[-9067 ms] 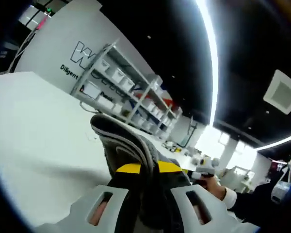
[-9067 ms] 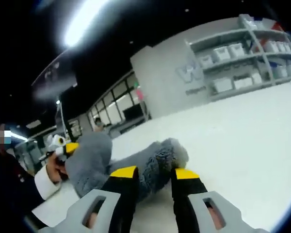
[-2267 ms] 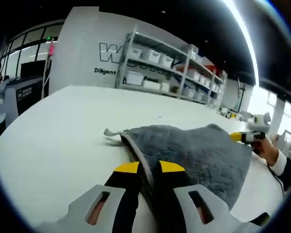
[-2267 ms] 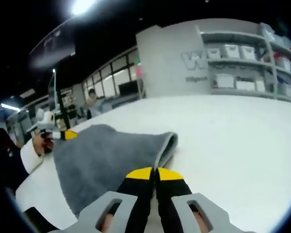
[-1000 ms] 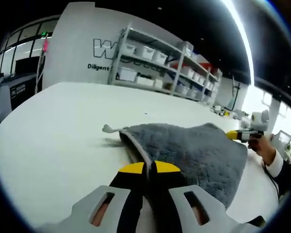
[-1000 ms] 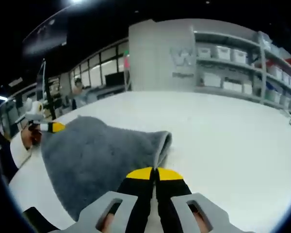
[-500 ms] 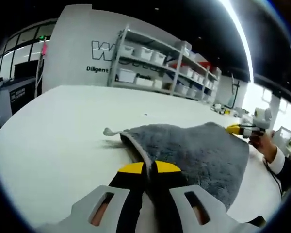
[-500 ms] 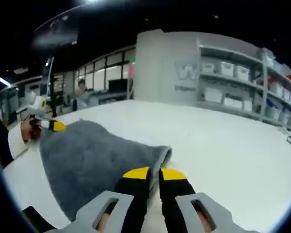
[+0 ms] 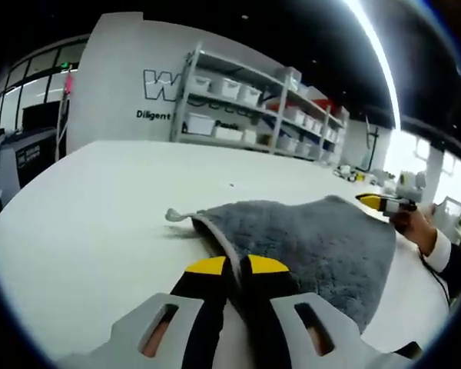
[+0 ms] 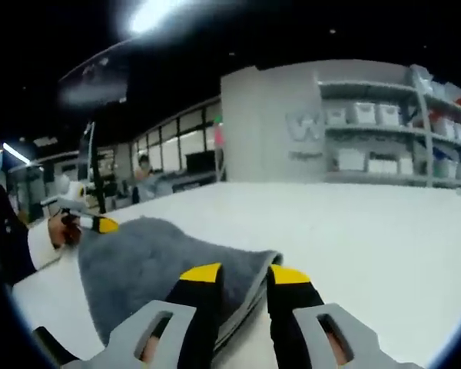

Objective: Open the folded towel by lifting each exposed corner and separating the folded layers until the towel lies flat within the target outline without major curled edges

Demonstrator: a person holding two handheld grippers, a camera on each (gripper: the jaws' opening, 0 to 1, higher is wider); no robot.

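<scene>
Currently the grey towel [image 9: 307, 246] lies spread on the white tabletop [image 9: 84, 215], with one corner held at each gripper.

1. Left gripper [image 9: 228, 267]: the yellow-tipped jaws are pressed together on the towel's near edge. The hemmed border runs away from the jaws toward a small hanging loop [image 9: 173, 215] at the far corner. The cloth body extends to the right of this gripper.

2. Right gripper [image 10: 244, 274]: the jaws stand spread, with a visible gap between the yellow tips. The towel [image 10: 150, 265] edge lies in that gap and below it; at least two stacked layers show at this corner. Whether either jaw touches the cloth cannot be told. The cloth body extends to the left of this gripper.

3. Cross-view check: the right gripper [image 9: 384, 202] appears at the towel's far right corner in the left gripper view, held by a hand [image 9: 415, 227]. The left gripper [image 10: 92, 223] appears at the far left corner in the right gripper view.

4. Governing relation: the towel's long axis runs between the two grippers, so each tool sits at one end of the same edge. The layered corner is nearest the right gripper, which is judged the likelier tool for separating it.

5. No target outline is discernible on the tabletop. Shelving with bins [image 9: 246, 115] stands beyond the table's far edge.
</scene>
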